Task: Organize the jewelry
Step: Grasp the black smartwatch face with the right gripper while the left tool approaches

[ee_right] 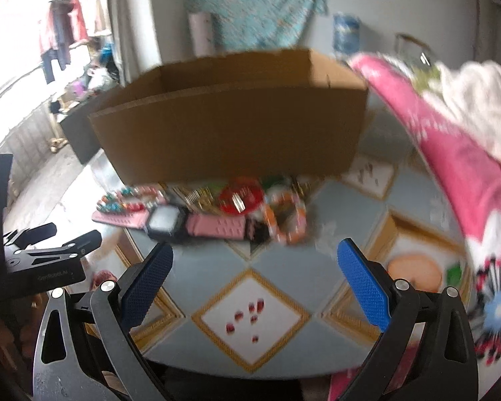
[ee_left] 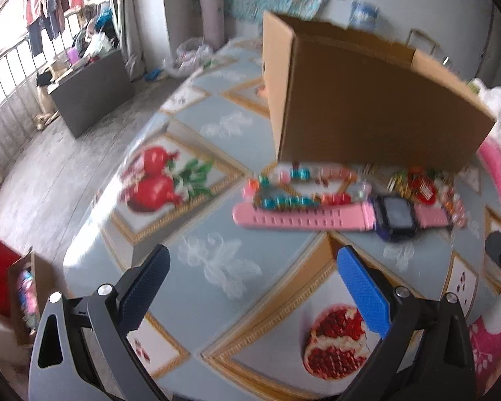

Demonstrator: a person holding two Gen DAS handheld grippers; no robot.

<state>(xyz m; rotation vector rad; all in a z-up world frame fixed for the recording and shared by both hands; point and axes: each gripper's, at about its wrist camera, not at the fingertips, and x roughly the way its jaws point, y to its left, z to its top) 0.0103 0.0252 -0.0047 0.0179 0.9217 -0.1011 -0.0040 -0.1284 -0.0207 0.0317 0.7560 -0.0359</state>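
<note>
Nearest the lenses: the left gripper [ee_left: 252, 262] and the right gripper [ee_right: 255, 257], each with its blue pads spread wide and nothing between them — both released, hovering over the patterned tablecloth [ee_left: 217, 234].

Middle ground: the jewelry lies in a loose row on the cloth, ahead of both pairs of jaws. The pink watch [ee_left: 350, 217] is the closest piece; its strap runs crosswise to the fingers of either gripper, long axis left to right. In the left wrist view its dark face sits ahead and to the right of the jaws, the long strap end nearly straight ahead. In the right wrist view the watch [ee_right: 183, 222] lies ahead and slightly left. Just behind it: a beaded bracelet [ee_left: 300, 183], a red ornament [ee_right: 240, 197] and an orange beaded ring [ee_right: 285, 217], touching or overlapping; blur hides finer detail.

Far ground: the open cardboard box [ee_right: 230, 123], standing directly behind the row.

Judgement: neither gripper is clearly nearer; the crosswise strap suits a straight forward approach.
</note>
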